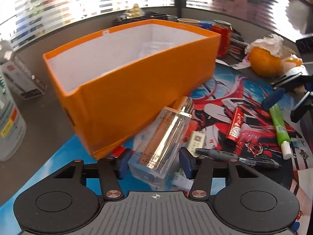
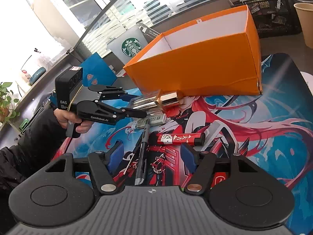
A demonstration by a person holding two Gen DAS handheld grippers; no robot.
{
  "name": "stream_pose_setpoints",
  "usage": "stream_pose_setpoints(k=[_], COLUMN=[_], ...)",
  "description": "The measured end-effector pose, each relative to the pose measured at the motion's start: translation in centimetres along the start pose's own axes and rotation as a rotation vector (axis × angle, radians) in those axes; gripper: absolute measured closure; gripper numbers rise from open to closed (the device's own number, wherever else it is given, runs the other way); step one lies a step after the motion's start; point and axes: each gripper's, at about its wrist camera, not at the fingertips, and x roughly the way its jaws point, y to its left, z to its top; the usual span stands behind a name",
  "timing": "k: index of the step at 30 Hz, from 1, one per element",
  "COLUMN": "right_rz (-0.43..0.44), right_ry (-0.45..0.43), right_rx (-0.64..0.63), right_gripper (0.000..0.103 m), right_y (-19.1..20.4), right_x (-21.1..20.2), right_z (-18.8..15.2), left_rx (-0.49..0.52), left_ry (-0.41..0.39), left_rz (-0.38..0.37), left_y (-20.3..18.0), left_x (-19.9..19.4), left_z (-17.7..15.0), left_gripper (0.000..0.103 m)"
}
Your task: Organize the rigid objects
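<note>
A clear bottle with a gold cap [image 1: 162,137] lies on the printed mat in front of the orange box [image 1: 137,90]. My left gripper [image 1: 154,161] is open, its blue pads on either side of the bottle's base, with small gaps. In the right wrist view the left gripper [image 2: 135,105] reaches over the bottle [image 2: 156,100] beside the box [image 2: 197,66]. My right gripper [image 2: 151,157] is open and empty above a grey pen [image 2: 142,152] and near a red lighter [image 2: 181,139].
On the mat lie a red lighter [image 1: 235,126], a green tube [image 1: 279,129], a grey pen [image 1: 236,157] and a small white pack [image 1: 196,140]. An orange fruit [image 1: 266,58], a red can [image 1: 223,37] and a Starbucks bottle [image 1: 7,121] stand around.
</note>
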Motion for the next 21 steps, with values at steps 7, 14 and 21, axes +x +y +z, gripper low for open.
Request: stream_pose_setpoints(k=[7,14,21], right_rz=[-0.039,-0.15,-0.225], right_ry=[0.043,0.062,0.157], right_rx=[-0.048,-0.241,-0.369], right_gripper=[0.039,0.04,0.053], right_y=[1.1,5.8,8.0], right_x=[1.1,3.6,7.4], right_z=[-0.5,-1.3,-2.4], left_rx=[-0.017,-0.054,-0.091], left_ry=[-0.018,-0.027,-0.073], left_rz=[-0.023,-0.002,-0.041], left_y=[-0.9,-2.3,-3.5], left_x=[1.0,1.2,0.0], left_z=[0.8,1.0,1.5], left_gripper=[0.053,0.056,0.064])
